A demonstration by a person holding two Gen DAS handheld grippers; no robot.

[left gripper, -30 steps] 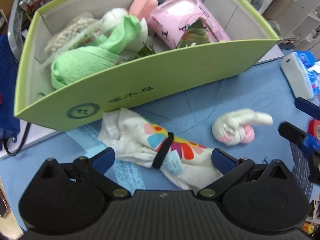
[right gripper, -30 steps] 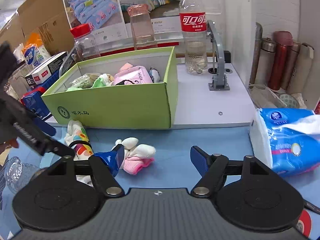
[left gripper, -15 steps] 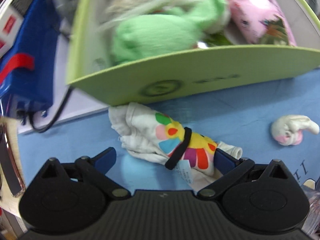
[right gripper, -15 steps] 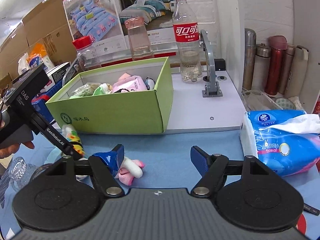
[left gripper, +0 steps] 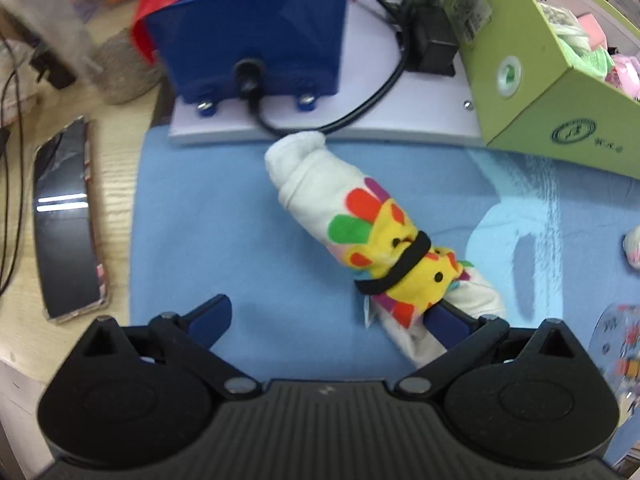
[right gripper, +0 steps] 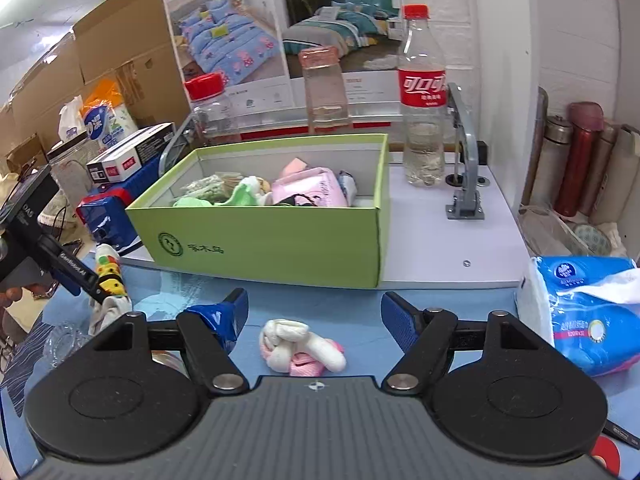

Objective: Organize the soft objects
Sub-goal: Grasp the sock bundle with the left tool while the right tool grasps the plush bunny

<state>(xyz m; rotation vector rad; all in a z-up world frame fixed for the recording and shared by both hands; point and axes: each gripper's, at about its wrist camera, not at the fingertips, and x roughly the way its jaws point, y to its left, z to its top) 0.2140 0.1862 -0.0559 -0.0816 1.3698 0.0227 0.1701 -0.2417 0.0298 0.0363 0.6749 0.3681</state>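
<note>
Your left gripper (left gripper: pixel 328 316) is spread wide, holding nothing; its right blue finger (left gripper: pixel 448 320) touches the near end of the rolled white cloth with a bright flower print and black elastic band (left gripper: pixel 384 240), left finger well clear of it. That roll lies on the blue mat (left gripper: pixel 208 216), in front of the lime-green cardboard box (right gripper: pixel 272 240) and off its left corner.

Your right gripper (right gripper: pixel 314 316) is also spread, nothing between the fingers. The small knotted white-and-pink sock bundle (right gripper: pixel 298 346) sits on the mat between them, in front of the green box, touching neither finger as far as you can see.

Green box: round logo plus Chinese characters on the front, too small to read. Inside it: green cloth (right gripper: pixel 240 196), pink printed packet (right gripper: pixel 310 188), bag of pale beads (right gripper: pixel 208 186).

Behind the box: clear plastic bottle with red label in white Chinese script and a red cap (right gripper: pixel 422 96). Right of the box: blue-and-white tissue pack (right gripper: pixel 580 312), print unreadable. Left of the box: blue machine with red strap (left gripper: pixel 248 28). Black phone (left gripper: pixel 66 220) lies far left of the box on wood. "GenRobot.AI" reads on the left gripper in the right wrist view.
</note>
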